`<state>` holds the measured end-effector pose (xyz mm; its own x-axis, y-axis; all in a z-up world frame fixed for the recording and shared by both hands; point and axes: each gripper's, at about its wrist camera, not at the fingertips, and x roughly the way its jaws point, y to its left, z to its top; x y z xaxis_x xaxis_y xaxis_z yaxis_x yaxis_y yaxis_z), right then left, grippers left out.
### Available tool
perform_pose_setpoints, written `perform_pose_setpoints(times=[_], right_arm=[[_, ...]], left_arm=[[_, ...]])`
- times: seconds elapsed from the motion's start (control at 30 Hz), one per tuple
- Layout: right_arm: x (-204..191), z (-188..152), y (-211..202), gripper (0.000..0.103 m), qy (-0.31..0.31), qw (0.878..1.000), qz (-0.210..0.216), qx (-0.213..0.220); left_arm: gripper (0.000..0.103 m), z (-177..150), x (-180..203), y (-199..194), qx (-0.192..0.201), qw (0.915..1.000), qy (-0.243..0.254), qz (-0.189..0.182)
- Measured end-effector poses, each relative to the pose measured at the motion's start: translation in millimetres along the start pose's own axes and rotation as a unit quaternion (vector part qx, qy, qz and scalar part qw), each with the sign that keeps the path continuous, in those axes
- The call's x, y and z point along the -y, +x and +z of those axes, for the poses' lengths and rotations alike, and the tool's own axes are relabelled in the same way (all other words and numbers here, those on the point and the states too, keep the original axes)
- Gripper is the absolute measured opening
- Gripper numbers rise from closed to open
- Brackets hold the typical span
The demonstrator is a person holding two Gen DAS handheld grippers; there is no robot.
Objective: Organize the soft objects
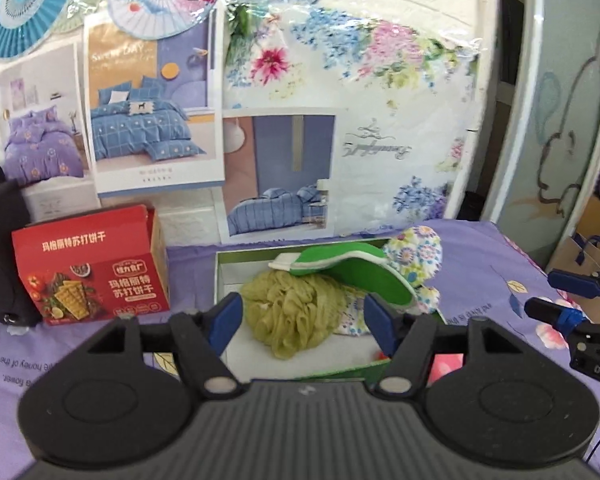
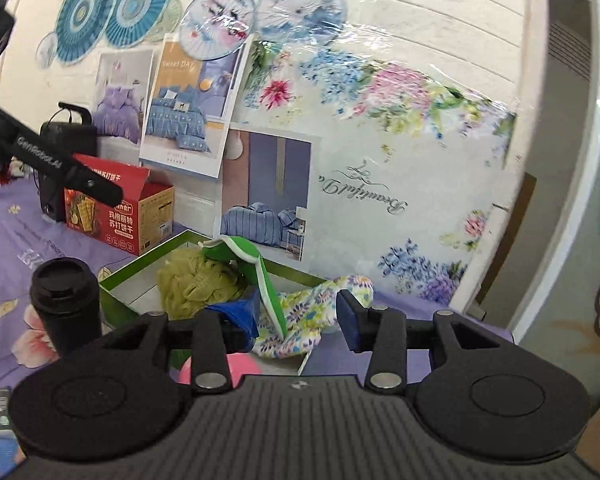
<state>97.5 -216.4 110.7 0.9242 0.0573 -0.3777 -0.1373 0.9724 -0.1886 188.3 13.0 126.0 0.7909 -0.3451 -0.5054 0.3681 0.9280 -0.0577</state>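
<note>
Ahead of my left fingers [image 1: 303, 322], which stand apart with nothing between them, the green box [image 1: 220, 280] already holds the green mesh puff [image 1: 292, 312], the green-and-white pad [image 1: 352, 268] and the flowered cloth [image 1: 416, 256]. My right fingers [image 2: 300, 316] are also apart and empty, the cloth spilling over the box's near edge just beyond them. Most looks sorted; something pink [image 2: 240, 364] below my right fingers may remain.
</note>
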Motion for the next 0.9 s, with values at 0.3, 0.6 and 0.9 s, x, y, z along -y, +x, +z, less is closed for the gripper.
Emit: perform_pose_setpoints(times=[0.3,0.6,0.9], right_arm=[[3.2,-3.4,-13.5,0.028,0.058,0.995,-0.086,-0.004],[-1.3,-40.7,-19.8,0.029,0.151,0.988,-0.04,-0.02],[-36.3,-114.8,-28.1,0.03,0.193,0.97,-0.027,-0.147]], left_arm=[[0.066,-30.6,3.5,-15.2,-0.015,0.9998,0.002,-0.01],[0.066,-77.5,-0.8,-15.7,-0.053,0.9983,-0.017,-0.018],[0.066,-156.0,2.2,-17.9,-0.108,0.9917,-0.065,-0.025]])
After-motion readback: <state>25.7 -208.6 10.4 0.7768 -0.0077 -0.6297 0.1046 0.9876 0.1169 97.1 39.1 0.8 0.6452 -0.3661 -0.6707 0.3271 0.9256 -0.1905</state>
